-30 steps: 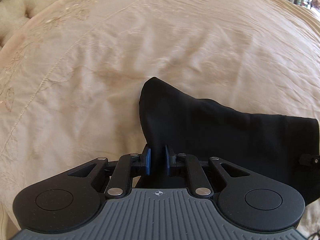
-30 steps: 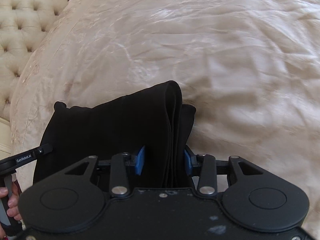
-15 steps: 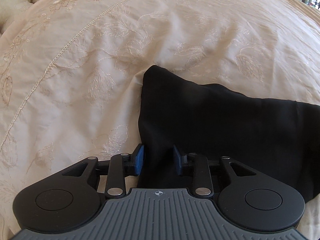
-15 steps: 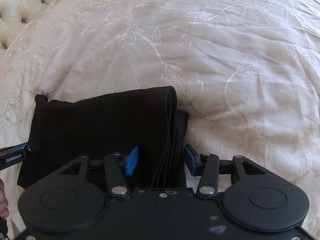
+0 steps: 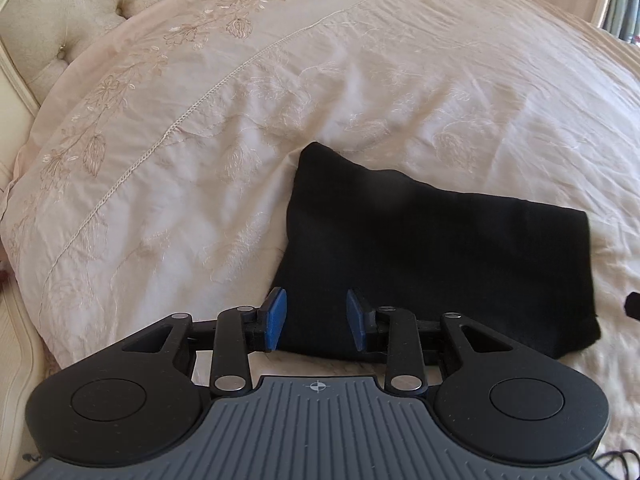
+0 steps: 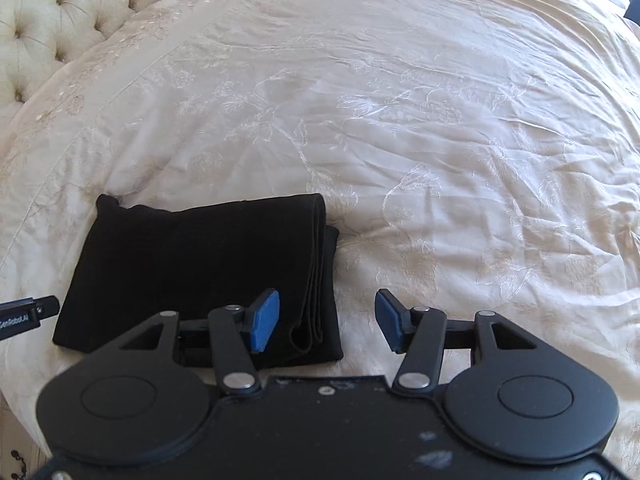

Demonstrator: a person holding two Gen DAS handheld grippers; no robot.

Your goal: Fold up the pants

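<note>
Pants (image 5: 436,256) are sitting folded up into a compact black rectangle on the bed, on top of the cream embroidered bedspread (image 5: 224,128). From my right wrist cam I can see the stacked layers along the bundle's right edge (image 6: 316,276), so it's a few folds thick there.

My left claw (image 5: 316,318) is parted a moderate amount with its blue pads (image 5: 276,318) apart; the near edge of the pants shows in the gap, but neither pad is pressing on the cloth, so it's got hold of nothing. My right claw (image 6: 327,320) is wider and its jaws are opening right now. The right corner of the bundle sits in view between them, closer to the left pad, and again nothing's being pinched.

In the right cam the tip of the other claw pokes in at the left edge, just beside the pants. The tufted headboard (image 6: 52,20) is off at the top left. There's a dark bit at the far right edge of the left cam, probably my other claw, hard to say.
</note>
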